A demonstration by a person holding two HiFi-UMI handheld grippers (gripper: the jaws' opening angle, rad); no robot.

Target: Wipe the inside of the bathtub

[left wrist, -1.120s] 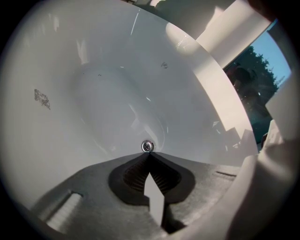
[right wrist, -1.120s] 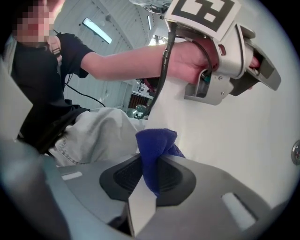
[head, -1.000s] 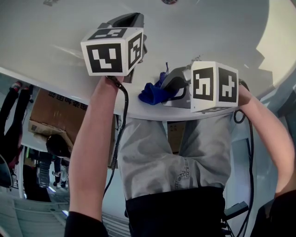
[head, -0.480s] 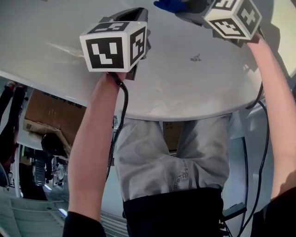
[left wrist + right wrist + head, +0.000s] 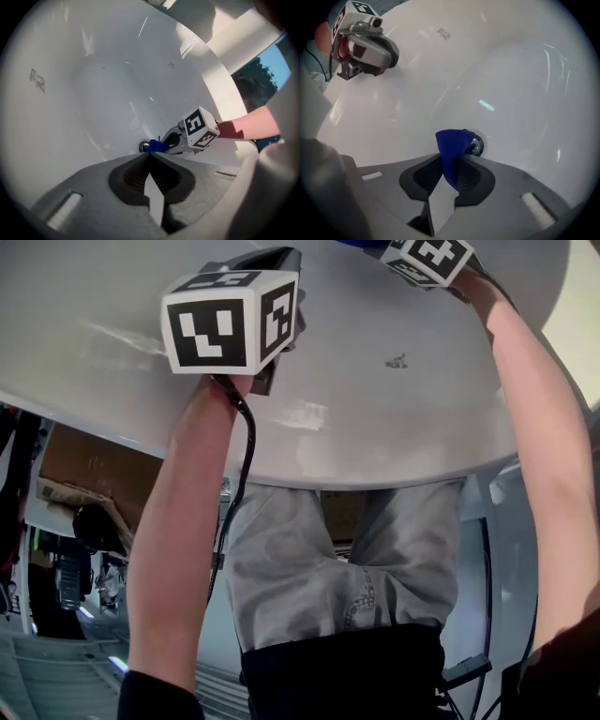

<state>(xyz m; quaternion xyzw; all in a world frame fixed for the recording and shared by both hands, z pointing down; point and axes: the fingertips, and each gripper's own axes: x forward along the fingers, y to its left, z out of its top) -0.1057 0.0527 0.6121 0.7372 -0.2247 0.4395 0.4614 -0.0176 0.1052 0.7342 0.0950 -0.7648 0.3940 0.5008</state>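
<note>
The white bathtub (image 5: 394, 427) curves below me, and its inner wall (image 5: 93, 84) fills both gripper views. My right gripper (image 5: 450, 161) is shut on a blue cloth (image 5: 451, 143), which it holds against the tub floor right beside the round metal drain (image 5: 475, 146). From the left gripper view, the right gripper (image 5: 164, 144), the cloth (image 5: 157, 146) and the drain (image 5: 143, 146) sit deep in the basin. My left gripper (image 5: 150, 156) is shut and empty. It hovers over the near slope of the tub, and its marker cube (image 5: 230, 329) is at the upper left of the head view.
The tub's near rim (image 5: 309, 465) runs across the head view, with the person's legs (image 5: 328, 568) behind it. A small grey mark (image 5: 397, 360) sits on the tub wall. Cardboard boxes (image 5: 84, 465) and clutter lie outside, at the left.
My right gripper has carried the blue cloth from the near rim far into the basin, down to the drain. The left gripper has stayed almost still.
</note>
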